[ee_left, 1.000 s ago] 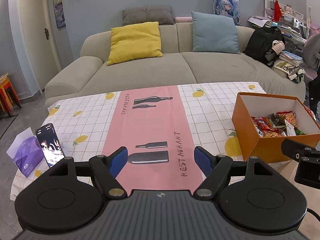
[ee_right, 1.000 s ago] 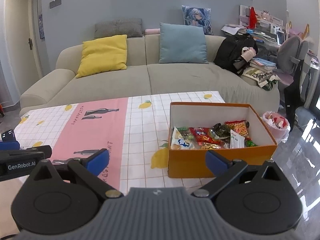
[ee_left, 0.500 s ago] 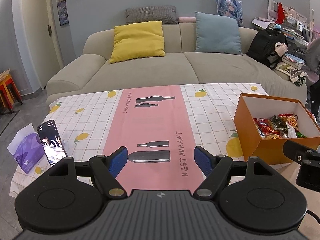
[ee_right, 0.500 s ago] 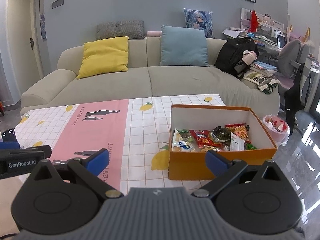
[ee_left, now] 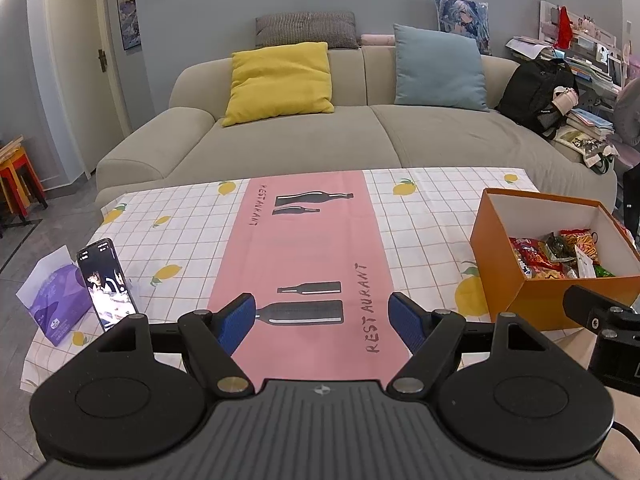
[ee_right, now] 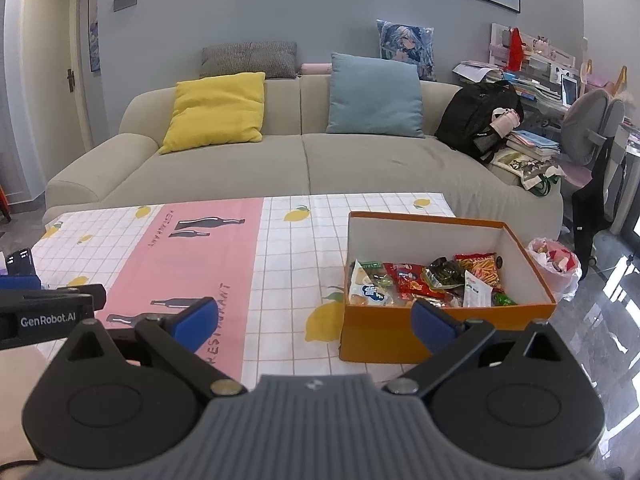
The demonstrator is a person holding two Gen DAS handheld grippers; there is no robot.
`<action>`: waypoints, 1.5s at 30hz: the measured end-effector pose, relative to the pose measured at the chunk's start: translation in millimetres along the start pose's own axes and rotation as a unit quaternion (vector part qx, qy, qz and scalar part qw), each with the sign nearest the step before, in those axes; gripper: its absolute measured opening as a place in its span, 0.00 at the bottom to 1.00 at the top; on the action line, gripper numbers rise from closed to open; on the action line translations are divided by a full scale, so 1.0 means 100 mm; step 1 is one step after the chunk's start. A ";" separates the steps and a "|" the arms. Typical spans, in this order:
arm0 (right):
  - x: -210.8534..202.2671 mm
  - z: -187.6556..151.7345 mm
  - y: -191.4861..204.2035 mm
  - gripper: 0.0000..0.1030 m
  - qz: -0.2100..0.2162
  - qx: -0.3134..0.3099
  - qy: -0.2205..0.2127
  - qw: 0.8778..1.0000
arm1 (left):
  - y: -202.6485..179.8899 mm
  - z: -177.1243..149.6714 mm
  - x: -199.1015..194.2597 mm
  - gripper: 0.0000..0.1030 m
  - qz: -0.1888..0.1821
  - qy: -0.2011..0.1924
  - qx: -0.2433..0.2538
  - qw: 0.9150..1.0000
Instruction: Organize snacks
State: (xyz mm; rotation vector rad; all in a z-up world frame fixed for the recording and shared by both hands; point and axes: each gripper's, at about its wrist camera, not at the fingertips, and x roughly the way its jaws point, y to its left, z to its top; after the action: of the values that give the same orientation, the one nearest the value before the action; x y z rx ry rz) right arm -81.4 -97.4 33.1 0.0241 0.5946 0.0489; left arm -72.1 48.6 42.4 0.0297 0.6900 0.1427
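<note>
Jaws apart over lemon-print tablecloth (ee_left: 420, 216), sofa (ee_left: 360, 140) behind

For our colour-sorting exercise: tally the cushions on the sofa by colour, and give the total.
Yellow cushion: 1
Light blue cushion: 1
Grey striped cushion: 1
Printed picture cushion: 1
Total: 4

Blue-grey wall (ee_right: 304, 12); beige sofa (ee_right: 304, 160) with yellow cushion (ee_right: 218, 110) and blue cushion (ee_right: 374, 96); glossy grey tile floor (ee_right: 608, 312); cluttered desk (ee_right: 532, 80) right.
</note>
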 end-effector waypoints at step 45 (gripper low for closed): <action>0.00 -0.02 0.02 0.97 0.000 -0.007 -0.005 1.000 | -0.01 0.01 -0.04 0.86 0.002 -0.005 0.004 1.000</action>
State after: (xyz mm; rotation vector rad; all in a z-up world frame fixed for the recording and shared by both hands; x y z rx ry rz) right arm -82.9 -94.9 32.0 0.0111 0.5842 0.0537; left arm -74.7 47.3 45.4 0.0394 0.6804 0.1437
